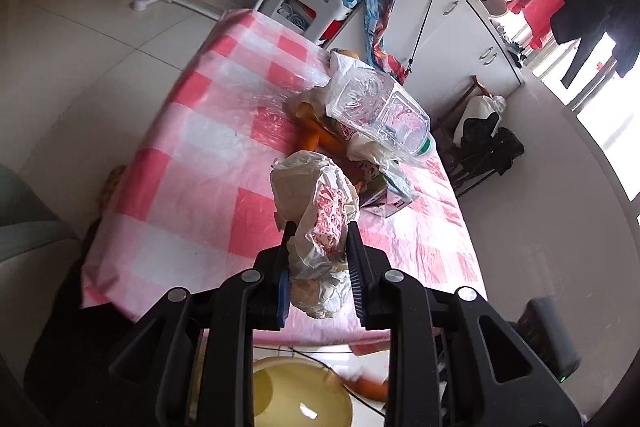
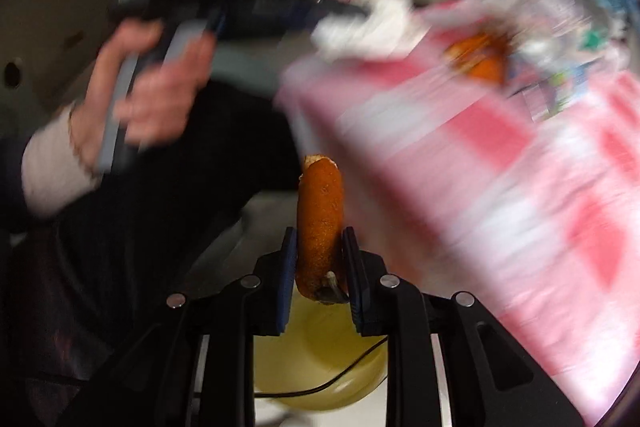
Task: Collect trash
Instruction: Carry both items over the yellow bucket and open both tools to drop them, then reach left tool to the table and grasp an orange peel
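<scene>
My left gripper is shut on a crumpled white plastic bag with red print, held above the near edge of the pink-and-white checked table. More trash lies farther along the table: a clear plastic bottle, orange peels and a small carton. My right gripper is shut on a strip of orange peel that stands upright between the pads. A yellow basin sits right below it and also shows under the left gripper as the yellow basin. The right wrist view is blurred.
A person's hand holds the other gripper's handle at upper left. A black cable crosses the basin. To the right of the table stand a dark bin, a chair with dark clothes and white cabinets.
</scene>
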